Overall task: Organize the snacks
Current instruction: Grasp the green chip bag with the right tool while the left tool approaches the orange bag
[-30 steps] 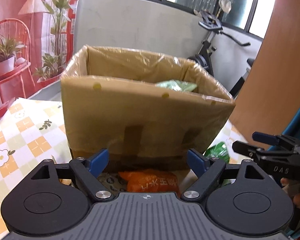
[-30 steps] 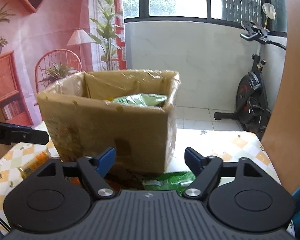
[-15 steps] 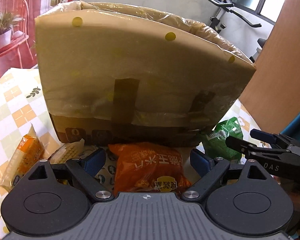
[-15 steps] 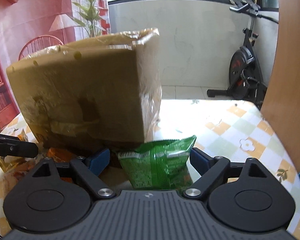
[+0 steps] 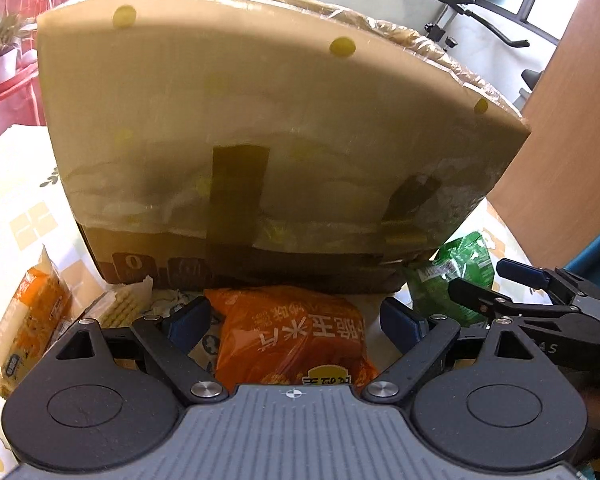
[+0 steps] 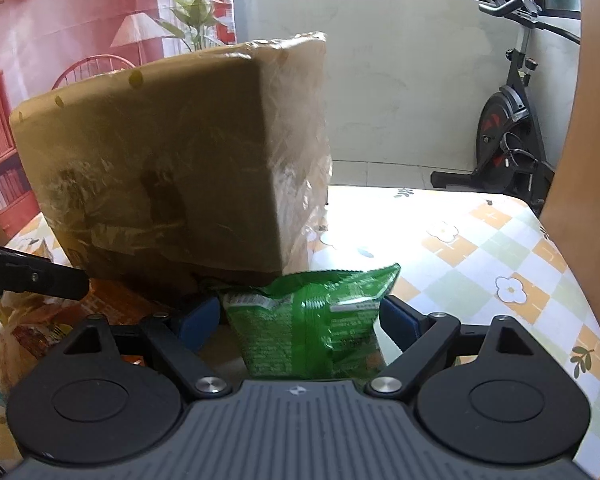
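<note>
In the left wrist view, the left tool (image 5: 296, 316) sits low in the frame with its blue fingers spread wide. An orange snack bag (image 5: 292, 336) lies on the bench (image 5: 16, 184) in the gap between them, with space on both sides, so neither pad presses it. Its far end comes close to the base of the cardboard box (image 5: 260, 120), which fills the middle and upper part of the frame; the box is wrapped in clear film with strips of dark tape low on its near wall. At lower left lie a yellow-orange packet (image 5: 28, 320) and a packet of pale wafers (image 5: 120, 304), just beside each other and near the box's left corner. At right, the green snack bag (image 5: 456, 268) lies by the box's right corner, and the right tool (image 5: 492, 284) reaches in from the right edge beside it.

In the right wrist view, the right tool (image 6: 300, 316) is also spread wide. The green snack bag (image 6: 316, 320) lies between its fingers at bottom centre; whether the right-hand pad touches the bag's edge cannot be told. The bag's top edge lies against the near corner of the cardboard box (image 6: 172, 160), which stands in the left half of the frame. One black finger of the left tool (image 6: 32, 276) enters from the left edge, above orange packaging. The bench (image 6: 500, 248) has a checked cloth with flowers, and an exercise bike (image 6: 508, 132) stands at upper right.
</note>
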`<state>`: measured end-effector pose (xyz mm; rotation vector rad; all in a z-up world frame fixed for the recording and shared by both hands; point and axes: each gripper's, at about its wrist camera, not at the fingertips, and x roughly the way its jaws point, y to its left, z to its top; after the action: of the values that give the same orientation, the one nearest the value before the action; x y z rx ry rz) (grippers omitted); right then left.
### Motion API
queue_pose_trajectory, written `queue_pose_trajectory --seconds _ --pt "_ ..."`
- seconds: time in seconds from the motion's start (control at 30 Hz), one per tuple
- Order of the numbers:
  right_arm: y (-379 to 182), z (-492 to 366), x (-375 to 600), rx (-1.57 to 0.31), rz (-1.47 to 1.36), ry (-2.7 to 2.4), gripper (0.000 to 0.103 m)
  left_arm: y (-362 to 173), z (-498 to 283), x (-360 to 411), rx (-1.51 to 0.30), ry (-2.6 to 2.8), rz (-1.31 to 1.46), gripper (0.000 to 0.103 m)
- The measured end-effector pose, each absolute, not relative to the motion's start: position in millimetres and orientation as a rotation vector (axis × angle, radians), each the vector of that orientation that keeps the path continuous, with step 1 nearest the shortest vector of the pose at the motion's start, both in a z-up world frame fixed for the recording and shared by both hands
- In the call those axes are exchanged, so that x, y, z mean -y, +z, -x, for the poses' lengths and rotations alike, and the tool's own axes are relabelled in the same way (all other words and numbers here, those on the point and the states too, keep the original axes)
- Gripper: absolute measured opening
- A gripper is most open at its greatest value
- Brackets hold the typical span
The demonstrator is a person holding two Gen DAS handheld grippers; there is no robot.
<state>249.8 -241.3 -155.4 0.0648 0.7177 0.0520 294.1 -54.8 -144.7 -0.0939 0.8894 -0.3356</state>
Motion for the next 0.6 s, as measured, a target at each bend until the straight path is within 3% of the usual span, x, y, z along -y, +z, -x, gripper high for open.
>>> queue_pose_trajectory --seconds 0.6 --pt "-176.4 -249.1 245.4 -0.746 -0.087 0.033 0.089 -180.6 -302.0 70.9 -0.978 -0.362 0.064 0.093"
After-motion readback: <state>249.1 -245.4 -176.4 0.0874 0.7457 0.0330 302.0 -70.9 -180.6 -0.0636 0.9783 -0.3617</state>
